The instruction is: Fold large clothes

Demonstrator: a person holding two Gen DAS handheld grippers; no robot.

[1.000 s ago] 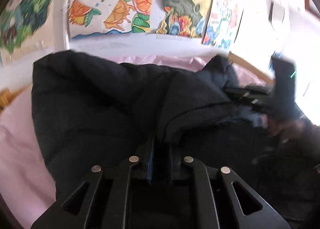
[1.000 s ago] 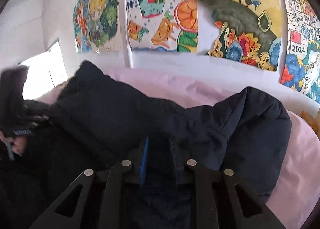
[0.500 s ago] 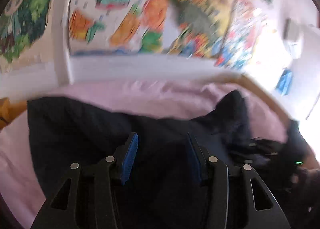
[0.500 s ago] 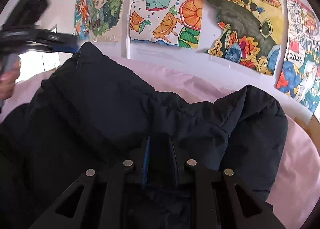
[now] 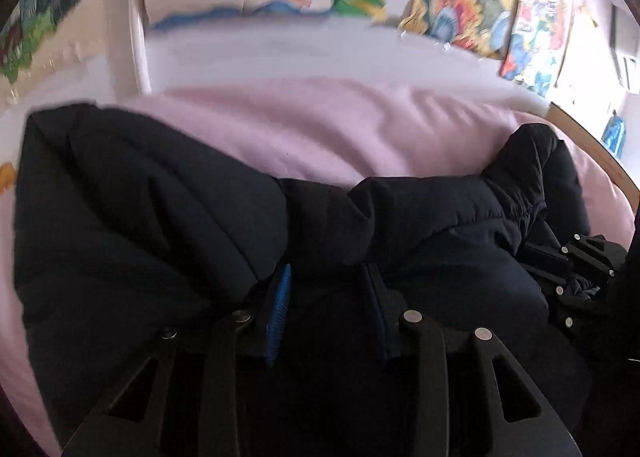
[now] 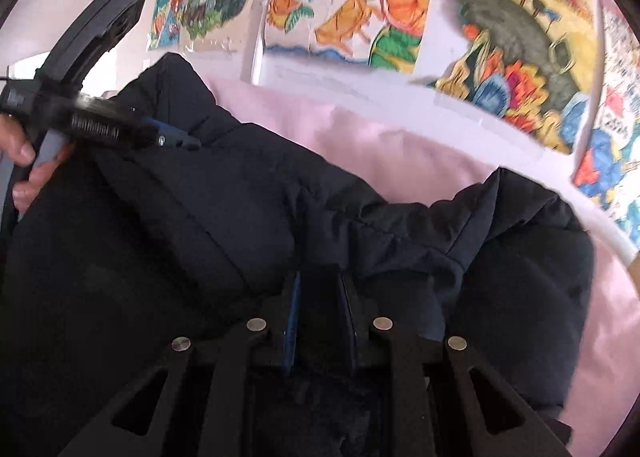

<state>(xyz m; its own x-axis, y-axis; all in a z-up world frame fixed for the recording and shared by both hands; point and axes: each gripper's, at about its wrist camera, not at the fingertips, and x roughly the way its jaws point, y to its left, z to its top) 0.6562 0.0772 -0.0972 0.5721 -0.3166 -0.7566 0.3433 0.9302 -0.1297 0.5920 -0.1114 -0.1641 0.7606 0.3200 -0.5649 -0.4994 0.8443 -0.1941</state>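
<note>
Dark padded jacket [image 6: 240, 225] is spread on pink sheet [image 6: 400, 153], 12 o'clock. Fabric is clenched by right gripper [image 6: 318, 309]; left gripper [image 5: 326, 309] is parted, ungripped. Hem should be regrasped evenly before folding.

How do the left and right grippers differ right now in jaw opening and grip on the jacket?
The left gripper has its jaws apart, with dark jacket fabric lying loose between them; the right gripper has its jaws close together, pinching a fold of the jacket. In the right wrist view the left gripper sits up at the jacket's far left, the right one near the middle. Both have blue pads and are over the same jacket.
</note>
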